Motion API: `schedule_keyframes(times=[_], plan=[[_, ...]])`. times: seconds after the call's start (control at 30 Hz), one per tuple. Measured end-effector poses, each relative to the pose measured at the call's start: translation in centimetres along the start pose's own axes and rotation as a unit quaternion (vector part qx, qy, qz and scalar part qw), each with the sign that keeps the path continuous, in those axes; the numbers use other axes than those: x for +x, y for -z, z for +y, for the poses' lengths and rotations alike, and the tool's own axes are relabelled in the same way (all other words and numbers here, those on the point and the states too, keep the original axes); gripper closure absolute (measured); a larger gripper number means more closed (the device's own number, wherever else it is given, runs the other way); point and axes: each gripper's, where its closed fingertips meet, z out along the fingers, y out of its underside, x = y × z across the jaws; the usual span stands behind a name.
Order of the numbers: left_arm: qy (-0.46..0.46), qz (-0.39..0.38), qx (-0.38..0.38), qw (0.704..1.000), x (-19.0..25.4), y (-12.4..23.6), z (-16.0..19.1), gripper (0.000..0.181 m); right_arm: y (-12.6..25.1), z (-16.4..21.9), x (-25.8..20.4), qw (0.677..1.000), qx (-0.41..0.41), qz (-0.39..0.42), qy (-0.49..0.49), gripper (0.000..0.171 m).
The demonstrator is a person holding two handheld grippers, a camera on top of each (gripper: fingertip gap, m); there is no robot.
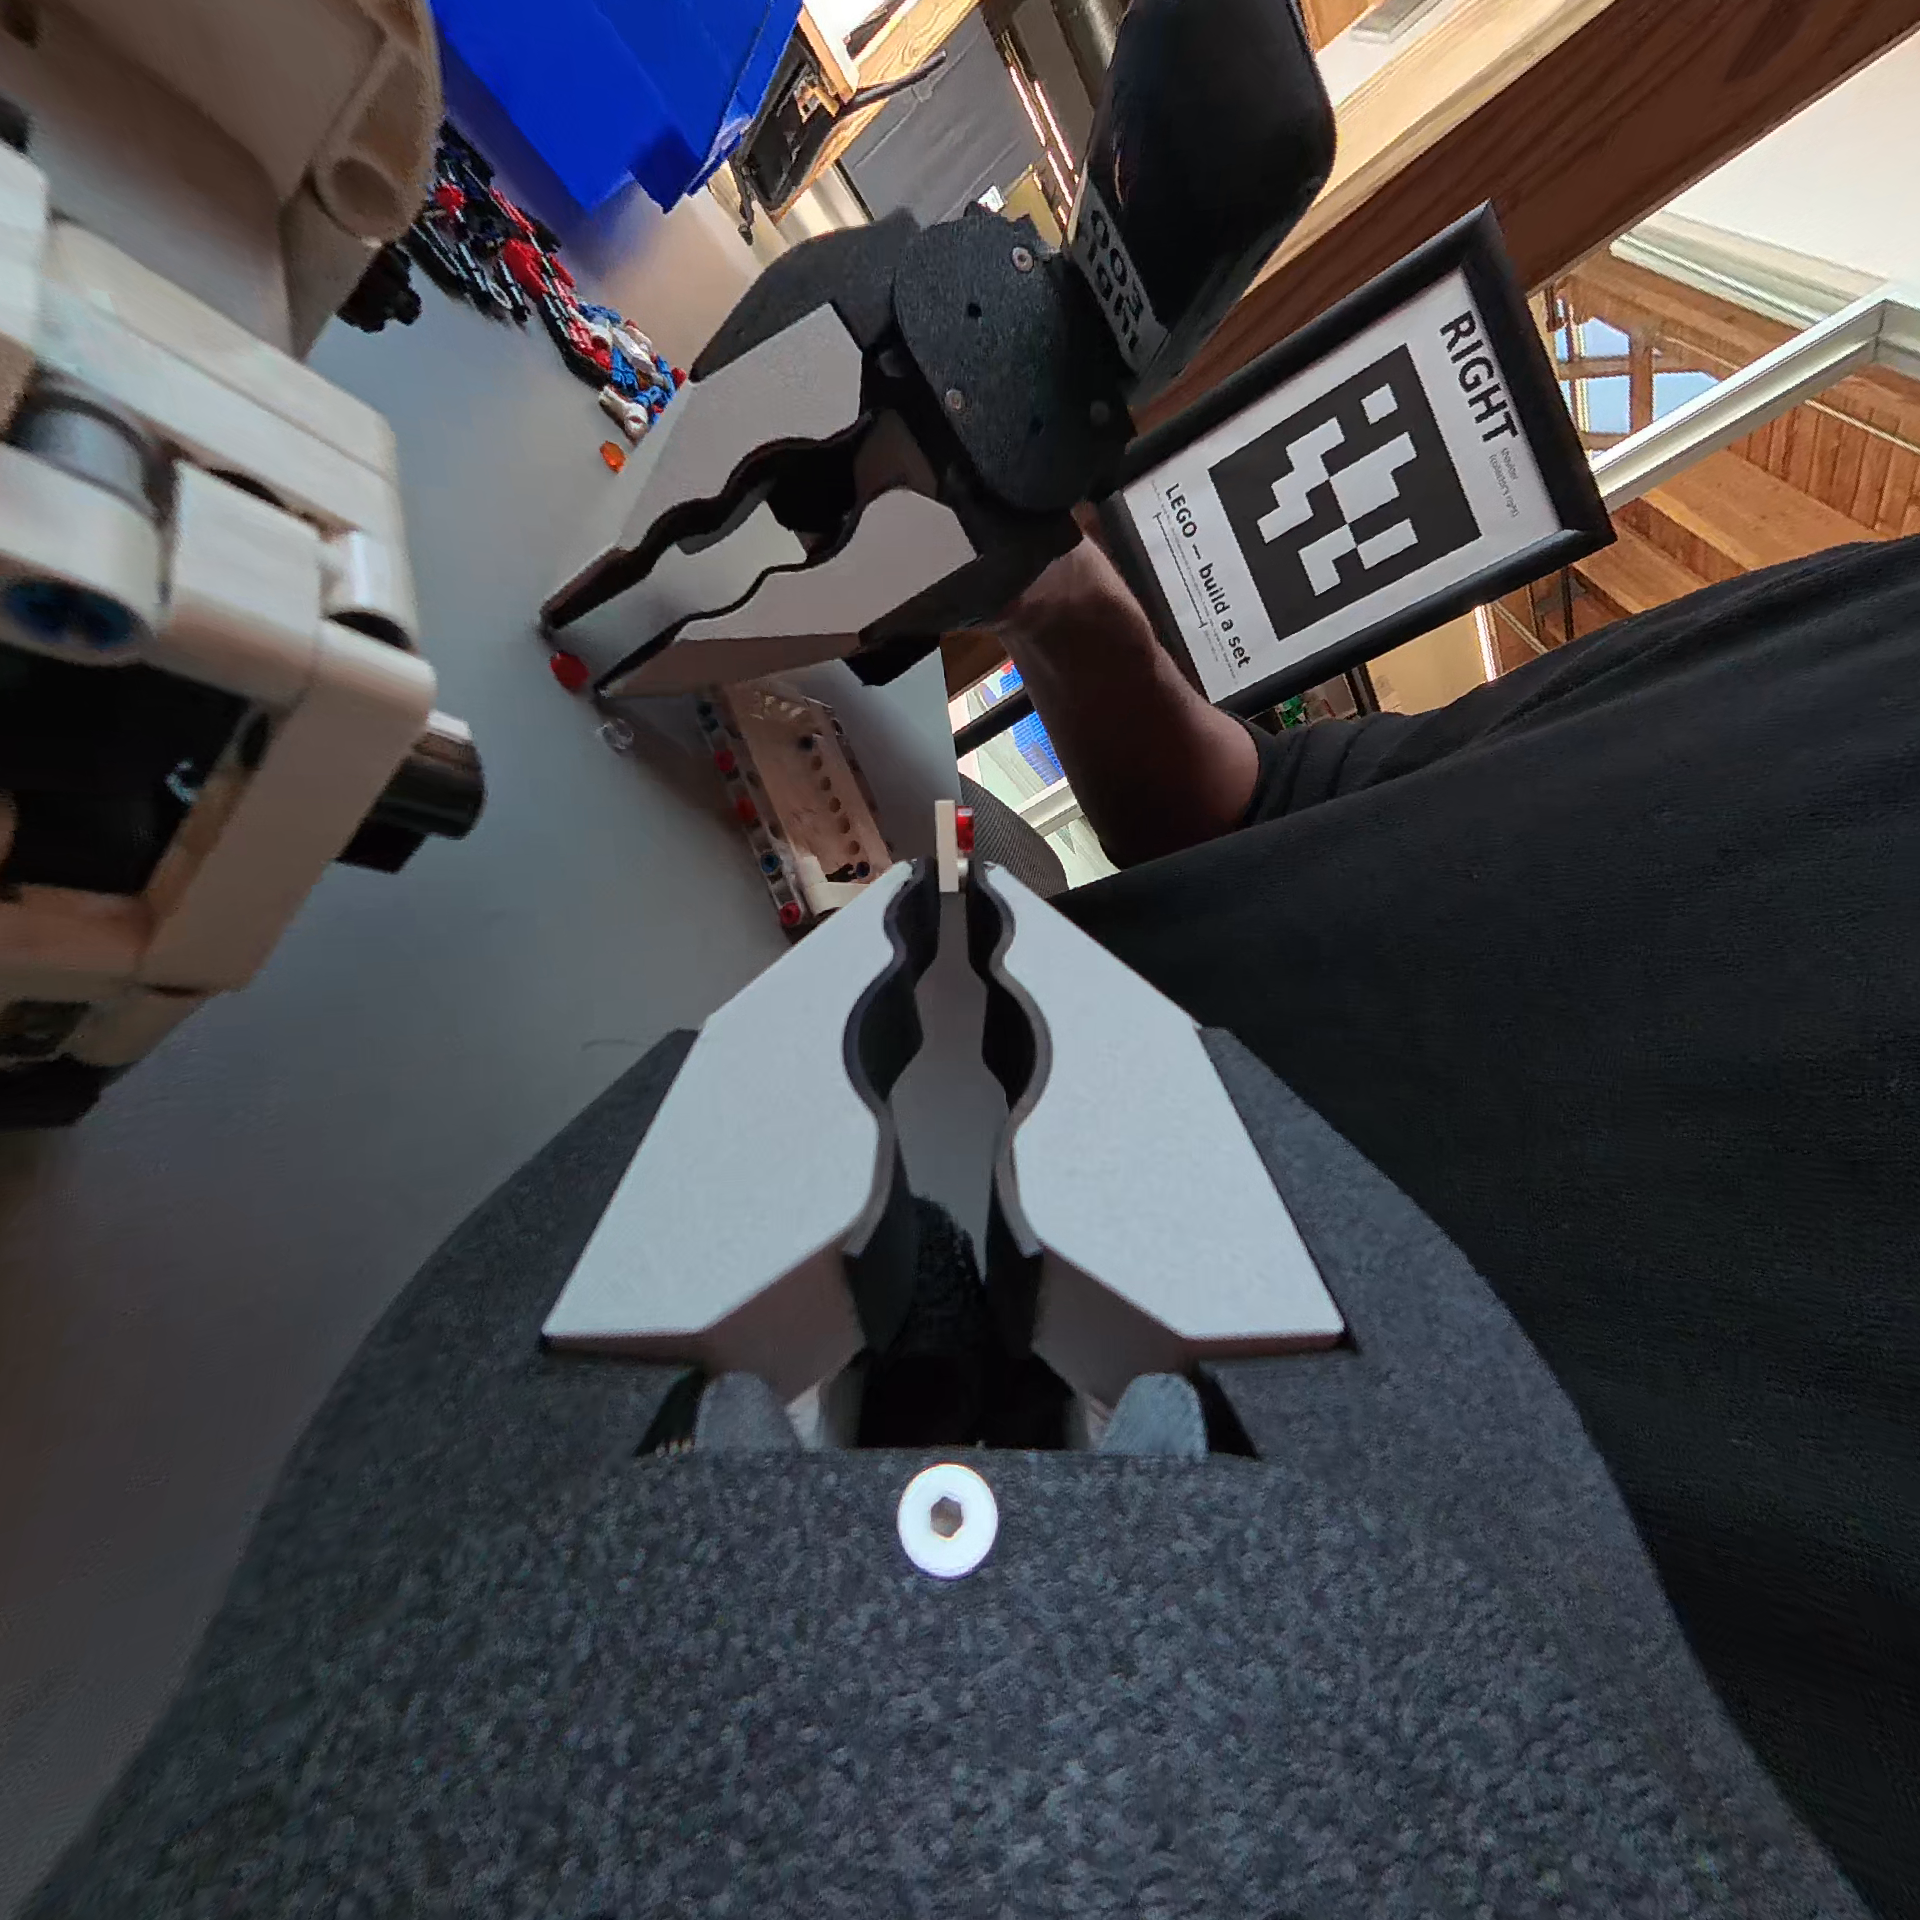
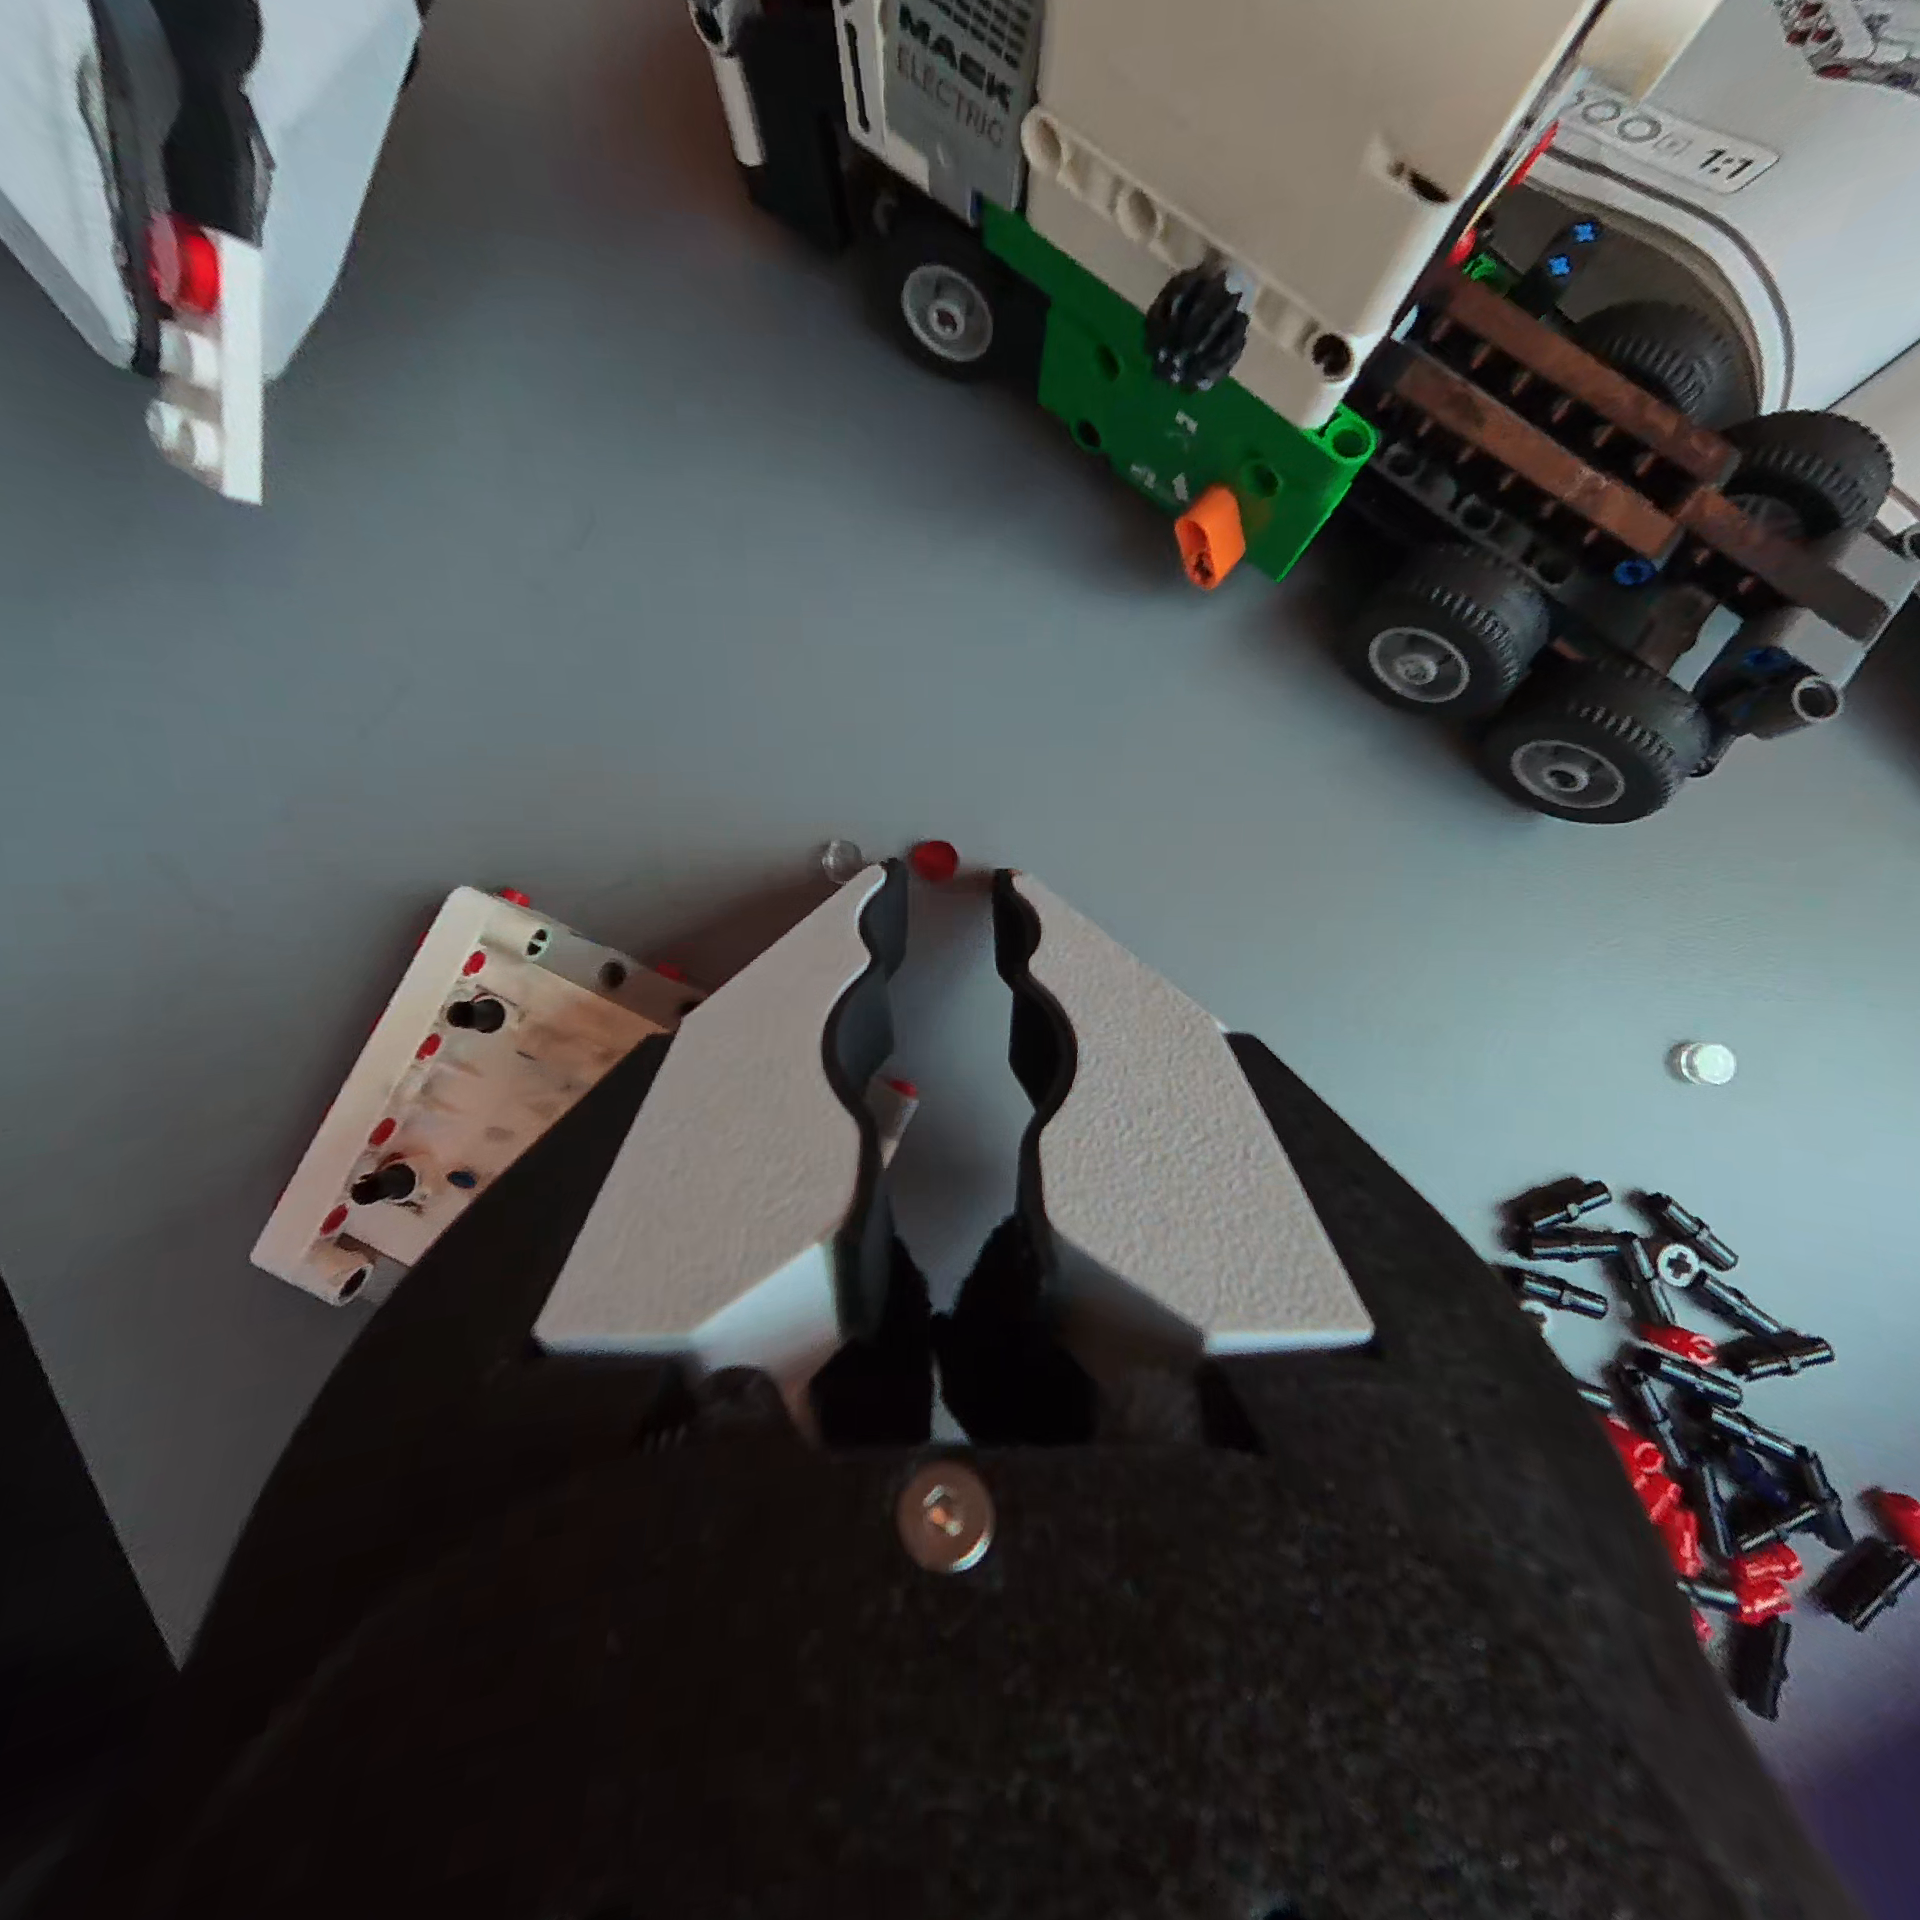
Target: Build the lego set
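Note:
My left gripper point(image 1: 951, 881) is shut on a small white plate point(image 1: 945, 840) with a red round stud on it, held in the air. In the right wrist view that plate point(image 2: 213, 343) shows at the top left between the left gripper's fingers point(image 2: 52, 208). My right gripper point(image 2: 945, 878) is open and low over the grey table, its tips on either side of a loose red round stud point(image 2: 932, 858). The left wrist view shows the right gripper point(image 1: 575, 649) at that red stud point(image 1: 568, 670). A white and green lego truck point(image 2: 1195, 343) stands at the back right.
A white panel with red pins point(image 2: 447, 1081) lies left of the right gripper. Clear studs lie by its tip point(image 2: 840, 858) and to the right point(image 2: 1706, 1063). A pile of black and red pins point(image 2: 1704, 1403) lies at the right. A blue bin point(image 1: 613, 83) and a framed sign point(image 1: 1351, 468) stand behind. One gripper's finger ends stand about 12 centimetres off the other's.

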Motion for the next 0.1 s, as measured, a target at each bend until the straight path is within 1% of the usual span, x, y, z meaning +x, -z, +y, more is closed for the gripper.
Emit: schedule_keyframes(times=[0.03, 0.1], plan=[[0.001, 0.001, 0.001, 1.000, 0.01, 0.02, -0.03, 0.178, -0.02, -0.10, -0.16, 1.000, 0.003, -0.006, -0.001, 0.157], [0.000, 0.001, 0.000, 1.000, 0.02, 0.00, 0.01, 0.178, -0.13, -0.17, -0.11, 1.000, 0.003, -0.004, -0.001, 0.158]])
